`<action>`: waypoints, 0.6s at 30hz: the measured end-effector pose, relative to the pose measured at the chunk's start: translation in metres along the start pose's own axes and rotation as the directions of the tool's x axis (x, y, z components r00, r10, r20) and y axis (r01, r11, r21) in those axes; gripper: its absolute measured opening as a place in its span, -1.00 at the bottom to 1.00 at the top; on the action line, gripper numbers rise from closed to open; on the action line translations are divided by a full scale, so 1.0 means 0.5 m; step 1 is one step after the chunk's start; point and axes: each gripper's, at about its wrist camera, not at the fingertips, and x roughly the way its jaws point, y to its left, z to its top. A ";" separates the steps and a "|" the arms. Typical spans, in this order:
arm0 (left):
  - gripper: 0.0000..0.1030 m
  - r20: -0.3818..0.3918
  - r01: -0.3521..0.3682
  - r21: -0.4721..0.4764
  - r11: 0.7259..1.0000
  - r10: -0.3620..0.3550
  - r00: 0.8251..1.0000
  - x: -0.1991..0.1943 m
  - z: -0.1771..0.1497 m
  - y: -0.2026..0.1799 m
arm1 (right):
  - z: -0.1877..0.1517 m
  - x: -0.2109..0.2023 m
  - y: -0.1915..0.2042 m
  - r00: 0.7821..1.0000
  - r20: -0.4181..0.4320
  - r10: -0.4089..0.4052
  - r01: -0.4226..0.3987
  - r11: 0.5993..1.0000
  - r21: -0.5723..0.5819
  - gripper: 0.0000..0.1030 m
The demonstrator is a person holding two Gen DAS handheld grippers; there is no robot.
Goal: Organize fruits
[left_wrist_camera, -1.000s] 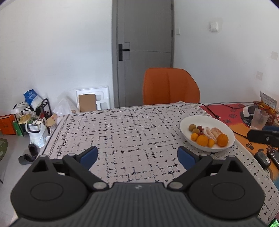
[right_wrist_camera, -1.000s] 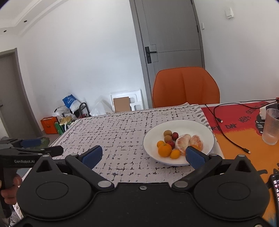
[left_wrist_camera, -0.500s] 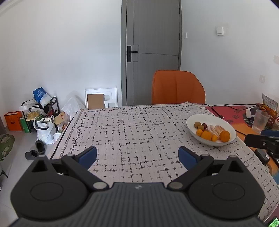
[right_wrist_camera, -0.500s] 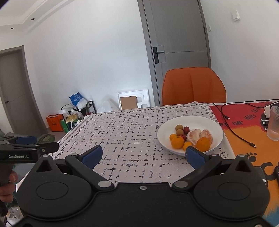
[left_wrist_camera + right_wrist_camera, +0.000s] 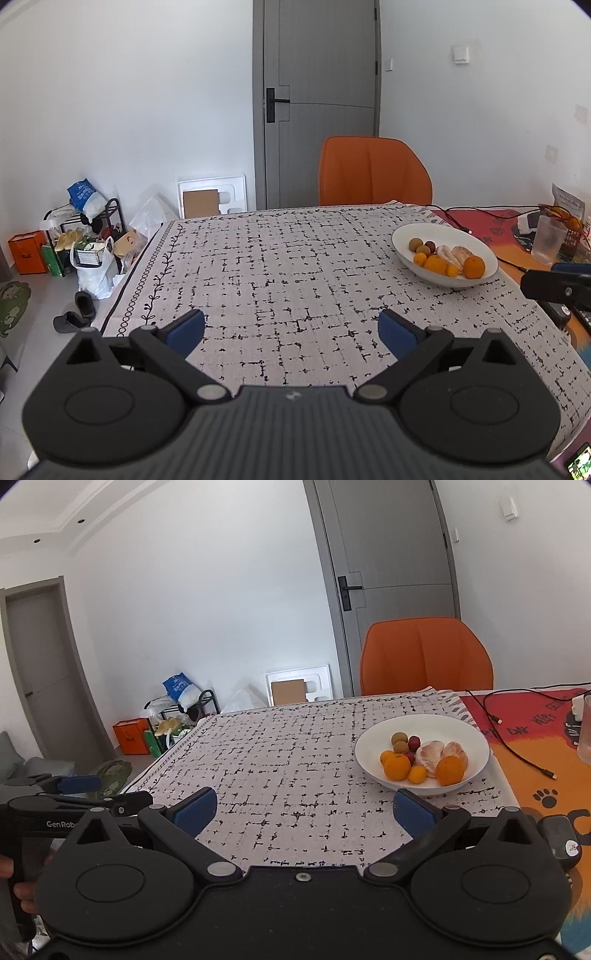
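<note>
Orange fruit, white bowl, black-on-grey cloth

At right, the white bowl [image 5: 476,738] holds orange oranges [image 5: 397,767], brown kiwis [image 5: 398,737] and a red plum [image 5: 414,741]; the tablecloth [image 5: 295,760] is pale grey with black dashes; upper right, an orange chair [image 5: 424,657].

Bare tablecloth [image 5: 295,760] lies open up to the fruit bowl [image 5: 476,738]

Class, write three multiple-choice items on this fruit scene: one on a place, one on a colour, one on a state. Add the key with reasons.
1. Where does the fruit lie?
A. in the white bowl
B. on the chair
C. on the floor

2. What colour is the chair?
A. blue
B. orange
C. green

3. How do the right gripper fingers stand?
A. shut on a fruit
B. shut on nothing
C. apart, holding nothing

Key: A, all the fruit sits inside the bowl; B, its backrest is orange; C, only tablecloth shows between the fingers.
</note>
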 end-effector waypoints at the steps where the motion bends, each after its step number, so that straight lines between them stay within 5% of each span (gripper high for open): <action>1: 0.93 0.000 0.001 0.002 1.000 -0.001 1.000 -0.001 -0.001 0.000 | -0.001 0.000 0.000 1.000 0.000 0.001 -0.001 1.000 0.000 1.00; 18: 0.93 0.013 0.008 -0.024 1.000 -0.008 1.000 -0.013 0.004 0.019 | 0.003 0.001 0.014 1.000 -0.008 -0.012 0.012 0.999 -0.042 1.00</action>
